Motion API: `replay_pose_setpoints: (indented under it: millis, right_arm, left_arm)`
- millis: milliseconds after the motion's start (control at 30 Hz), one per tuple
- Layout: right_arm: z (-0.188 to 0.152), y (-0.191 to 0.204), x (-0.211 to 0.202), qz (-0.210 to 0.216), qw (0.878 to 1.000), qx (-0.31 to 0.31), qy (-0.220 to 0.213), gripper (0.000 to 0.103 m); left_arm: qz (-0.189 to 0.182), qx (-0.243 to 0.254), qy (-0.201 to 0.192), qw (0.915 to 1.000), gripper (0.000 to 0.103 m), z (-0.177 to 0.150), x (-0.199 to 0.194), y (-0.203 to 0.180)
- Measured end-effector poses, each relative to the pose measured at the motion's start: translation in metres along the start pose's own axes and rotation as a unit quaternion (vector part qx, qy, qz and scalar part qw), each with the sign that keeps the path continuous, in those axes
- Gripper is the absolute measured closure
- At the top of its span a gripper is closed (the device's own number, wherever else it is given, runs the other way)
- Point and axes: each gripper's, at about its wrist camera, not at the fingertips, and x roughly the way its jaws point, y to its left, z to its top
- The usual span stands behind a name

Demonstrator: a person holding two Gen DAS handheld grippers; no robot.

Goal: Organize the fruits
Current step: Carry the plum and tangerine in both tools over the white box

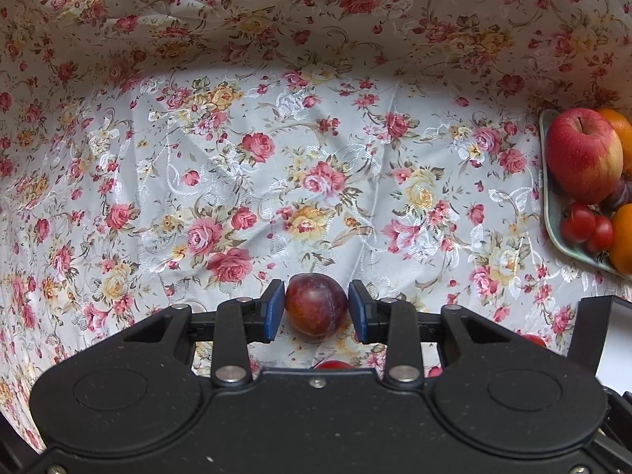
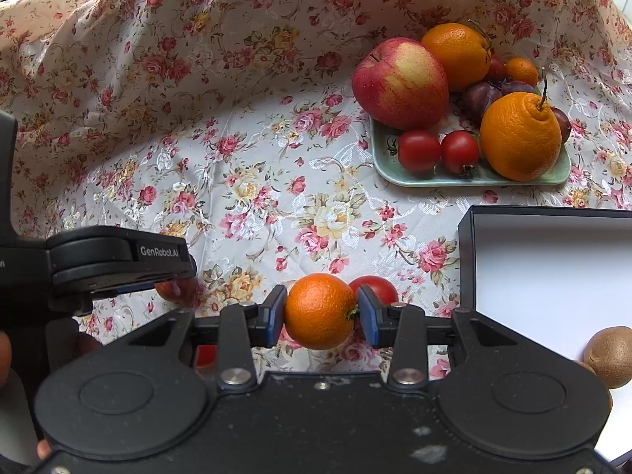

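Two grippers, one fruit each
Left gripper (image 1: 316, 307) clamps one plum (image 1: 316, 306) — right gripper (image 2: 320, 310) clamps one small orange (image 2: 319, 310); tray (image 2: 395, 175) — two tomatoes (image 2: 418, 151), one apple (image 2: 401, 83).

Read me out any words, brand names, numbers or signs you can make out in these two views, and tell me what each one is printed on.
"GenRoboLAI": white print on the black side of the left gripper, seen in the right wrist view; the last letters are hard to make out.
A cut-off fragment of white print at the far left edge of that same gripper body: too little shows to read.
Nothing readable on the fruits, the green plate, the box or the floral cloth.
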Motion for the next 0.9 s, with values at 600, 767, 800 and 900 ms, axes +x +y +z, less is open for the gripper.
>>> replay_pose_setpoints:
  millis: [600,767,800,900]
  right_arm:
    - [0.004,-0.009,-0.003,0.004,1.0,0.016,0.002,0.062]
    - [0.007,-0.019,-0.012,0.003,0.999,0.032,-0.009,0.062]
    - [0.008,-0.023,-0.015,0.002,0.999,0.037,-0.012,0.062]
    - [0.01,-0.036,-0.022,-0.002,0.998,0.057,-0.023,0.062]
  left_arm:
    - [0.014,-0.003,0.004,0.9999,0.057,-0.002,0.01,0.0]
    - [0.021,0.018,-0.022,0.9994,0.057,-0.007,-0.013,-0.017]
    - [0.023,0.024,-0.027,0.9991,0.057,-0.009,-0.017,-0.02]
    - [0.018,0.04,-0.039,0.9983,0.057,-0.014,-0.028,-0.032]
